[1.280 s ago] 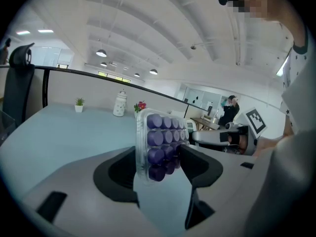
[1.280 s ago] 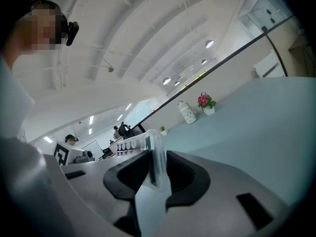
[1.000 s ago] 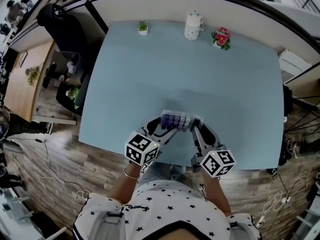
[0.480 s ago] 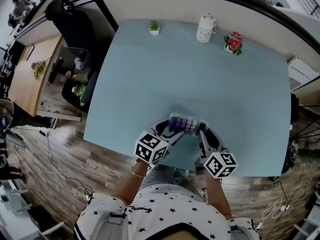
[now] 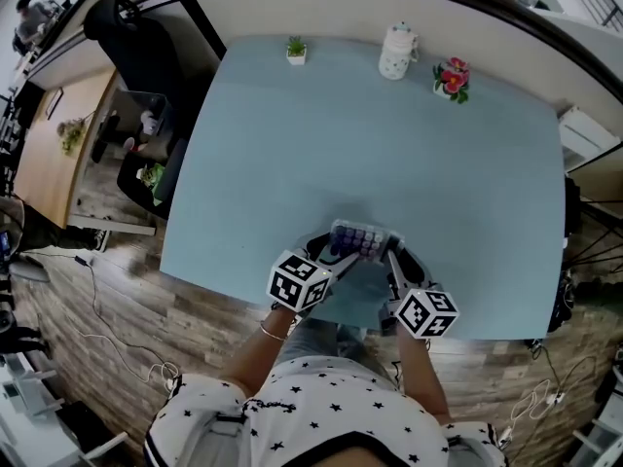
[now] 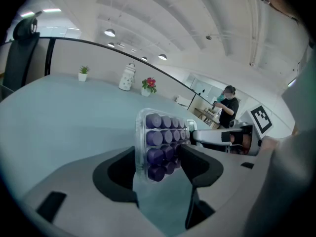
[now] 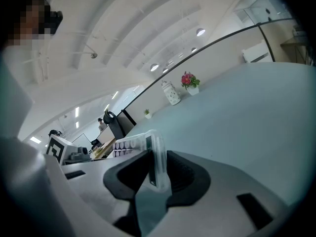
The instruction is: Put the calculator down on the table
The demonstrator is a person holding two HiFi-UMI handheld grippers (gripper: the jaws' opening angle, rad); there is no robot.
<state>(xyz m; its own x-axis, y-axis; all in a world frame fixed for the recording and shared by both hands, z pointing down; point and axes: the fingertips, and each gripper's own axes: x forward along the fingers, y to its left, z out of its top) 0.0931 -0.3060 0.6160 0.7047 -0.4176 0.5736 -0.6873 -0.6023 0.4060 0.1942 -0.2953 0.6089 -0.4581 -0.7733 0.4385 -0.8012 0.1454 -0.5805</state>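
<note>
A calculator (image 5: 362, 238) with purple keys in a clear case hangs low over the near edge of the pale blue table (image 5: 370, 144). Both grippers hold it. My left gripper (image 5: 333, 253) is shut on its left end; in the left gripper view the calculator (image 6: 160, 142) stands between the black pads of the left gripper (image 6: 160, 169), keys facing the camera. My right gripper (image 5: 387, 253) is shut on the right end; in the right gripper view the calculator (image 7: 150, 154) shows edge-on within the right gripper (image 7: 157, 174). Whether it touches the table is hidden.
Along the table's far edge stand a small potted plant (image 5: 296, 50), a white jar (image 5: 396, 53) and a pot of red flowers (image 5: 451, 77). A dark office chair (image 5: 146, 178) is off the table's left side. The person's body is just behind the near edge.
Both grippers have sunk a little toward the table with the calculator still held between them. Their grip looks the same.
</note>
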